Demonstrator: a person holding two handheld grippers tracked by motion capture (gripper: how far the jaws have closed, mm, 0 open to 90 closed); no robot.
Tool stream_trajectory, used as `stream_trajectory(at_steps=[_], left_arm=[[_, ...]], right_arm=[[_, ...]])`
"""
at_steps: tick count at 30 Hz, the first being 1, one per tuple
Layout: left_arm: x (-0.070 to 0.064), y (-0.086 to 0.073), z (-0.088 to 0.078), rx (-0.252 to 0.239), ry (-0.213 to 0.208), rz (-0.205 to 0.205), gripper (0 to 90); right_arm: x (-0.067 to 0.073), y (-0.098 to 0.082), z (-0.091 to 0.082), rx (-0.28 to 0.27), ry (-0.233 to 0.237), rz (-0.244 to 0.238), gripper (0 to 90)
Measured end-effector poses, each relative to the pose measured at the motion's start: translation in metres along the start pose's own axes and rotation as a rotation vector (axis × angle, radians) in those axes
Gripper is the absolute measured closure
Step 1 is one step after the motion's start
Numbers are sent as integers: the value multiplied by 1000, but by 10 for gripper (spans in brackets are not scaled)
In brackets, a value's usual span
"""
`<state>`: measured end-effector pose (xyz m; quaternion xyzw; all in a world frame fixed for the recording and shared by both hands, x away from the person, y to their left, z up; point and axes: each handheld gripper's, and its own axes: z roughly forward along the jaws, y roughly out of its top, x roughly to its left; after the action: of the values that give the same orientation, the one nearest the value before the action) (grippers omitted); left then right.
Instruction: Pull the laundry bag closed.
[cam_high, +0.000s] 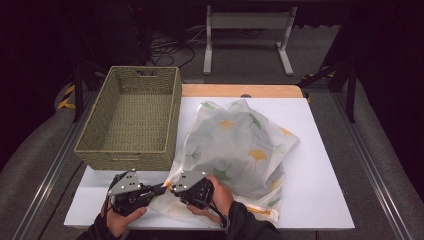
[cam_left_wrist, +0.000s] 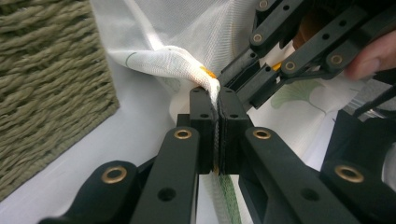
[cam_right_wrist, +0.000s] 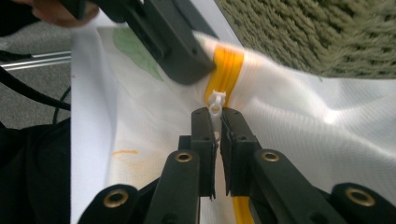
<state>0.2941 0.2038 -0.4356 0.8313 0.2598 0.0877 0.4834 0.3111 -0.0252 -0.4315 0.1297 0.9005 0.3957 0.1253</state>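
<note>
A white mesh bag printed with green and yellow leaves lies crumpled on the white table top. At its near left corner both grippers meet tip to tip. My left gripper is shut on a pinch of the bag's fabric at the corner. My right gripper is shut on the small white zipper pull, at the end of the yellow zipper. The left gripper's jaw presses the cloth just beyond the pull.
An empty woven green basket stands at the left of the table, its near wall close behind the grippers. A wooden strip runs along the far table edge. A metal stand is on the floor beyond.
</note>
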Motion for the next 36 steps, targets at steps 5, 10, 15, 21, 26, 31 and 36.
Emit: stream_trajectory(at_steps=[5, 10, 15, 21, 26, 31, 36], left_arm=[[3, 1, -7, -21, 46, -7, 873], [10, -2, -15, -30, 81, -22, 875], [17, -7, -20, -29, 99, -55, 876], [21, -13, -22, 2, 119, -40, 878], [26, -16, -27, 3, 143, -46, 880], [29, -22, -37, 2, 177, -65, 880], [31, -29, -46, 0, 195, -79, 882]], right_arm=[[-5, -3, 0, 45, -13, 6, 850], [-8, -14, -6, 93, -29, 1, 850], [-14, -25, -27, 132, -38, 9, 850], [-15, -45, -46, 192, -49, 8, 850], [-17, -60, -66, 215, -56, 24, 850], [-18, -80, -87, 219, -48, 64, 850], [-11, -91, -102, 229, -46, 68, 849]])
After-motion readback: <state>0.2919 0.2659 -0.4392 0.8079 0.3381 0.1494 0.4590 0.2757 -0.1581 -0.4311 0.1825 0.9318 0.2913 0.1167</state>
